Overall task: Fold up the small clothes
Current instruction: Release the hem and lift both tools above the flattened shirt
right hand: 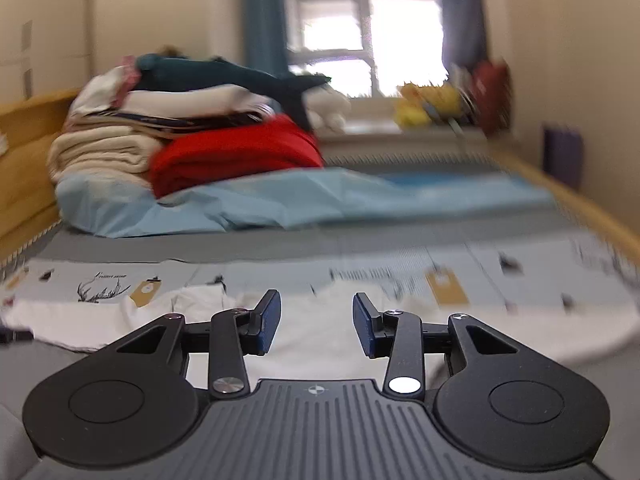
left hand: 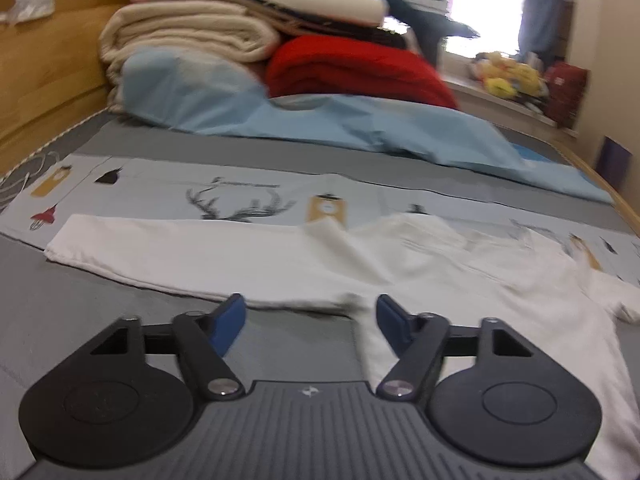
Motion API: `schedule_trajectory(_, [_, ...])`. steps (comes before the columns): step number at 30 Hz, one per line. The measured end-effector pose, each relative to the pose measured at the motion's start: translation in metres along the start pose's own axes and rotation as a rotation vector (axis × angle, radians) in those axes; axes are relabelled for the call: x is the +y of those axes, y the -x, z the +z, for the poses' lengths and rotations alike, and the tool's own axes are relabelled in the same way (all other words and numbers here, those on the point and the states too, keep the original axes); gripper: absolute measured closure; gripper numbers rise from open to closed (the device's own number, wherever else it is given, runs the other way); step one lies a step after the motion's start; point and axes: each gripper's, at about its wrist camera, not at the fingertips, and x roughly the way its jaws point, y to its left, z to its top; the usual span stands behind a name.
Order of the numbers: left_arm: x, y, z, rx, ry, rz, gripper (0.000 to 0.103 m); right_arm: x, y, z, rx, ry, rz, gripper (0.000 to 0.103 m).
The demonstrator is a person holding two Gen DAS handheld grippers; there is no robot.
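Note:
A small white garment (left hand: 304, 256) lies spread across the grey bed, partly on a pale printed cloth (left hand: 248, 192) with antler pictures. In the left wrist view my left gripper (left hand: 310, 312) hovers just above the garment's near edge, open, with nothing between its blue pads. In the right wrist view the same white garment (right hand: 320, 332) lies under and ahead of my right gripper (right hand: 316, 318). That gripper stands open too, its gap holding nothing. Both views are blurred by motion.
A stack of folded cream blankets (left hand: 188, 36), a red blanket (left hand: 356, 68) and a light blue sheet (left hand: 360, 128) fill the far end of the bed. A wooden bed frame (left hand: 44, 80) runs along the left. A window sill with yellow toys (right hand: 428, 108) lies beyond.

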Motion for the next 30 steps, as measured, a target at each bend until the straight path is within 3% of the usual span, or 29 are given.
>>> schedule_trajectory(2, [0.025, -0.021, 0.008, 0.013, 0.041, 0.024, 0.052, 0.008, -0.012, 0.003, -0.004, 0.025, 0.019, 0.066])
schedule_trajectory(4, [0.053, -0.040, 0.015, 0.022, 0.087, 0.054, 0.058, 0.013, -0.029, 0.005, 0.024, 0.006, 0.049, 0.069])
schedule_trajectory(8, [0.117, -0.077, 0.018, 0.047, 0.188, 0.159, 0.057, 0.008, -0.063, 0.004, 0.140, -0.183, 0.139, 0.069])
schedule_trajectory(10, [0.146, -0.093, 0.018, 0.066, 0.226, 0.230, 0.054, 0.001, -0.079, 0.003, 0.207, -0.308, 0.210, 0.068])
schedule_trajectory(12, [0.175, -0.107, 0.019, 0.072, 0.267, 0.284, 0.046, -0.003, -0.090, 0.000, 0.238, -0.400, 0.234, 0.059])
schedule_trajectory(14, [0.202, -0.116, 0.019, 0.063, 0.313, 0.333, 0.029, -0.001, -0.097, -0.003, 0.249, -0.443, 0.243, 0.056])
schedule_trajectory(15, [0.215, -0.121, 0.019, 0.062, 0.336, 0.361, 0.027, 0.000, -0.100, -0.004, 0.260, -0.453, 0.247, 0.055])
schedule_trajectory(20, [0.268, -0.143, 0.008, 0.081, 0.453, 0.424, 0.026, 0.005, -0.109, -0.010, 0.298, -0.457, 0.204, 0.052])
schedule_trajectory(23, [0.278, -0.148, 0.010, 0.039, 0.427, 0.446, 0.024, 0.010, -0.113, -0.009, 0.314, -0.400, 0.184, 0.052])
schedule_trajectory(30, [0.293, -0.155, 0.013, -0.021, 0.488, 0.460, 0.026, 0.024, -0.117, -0.011, 0.346, -0.278, 0.132, 0.052])
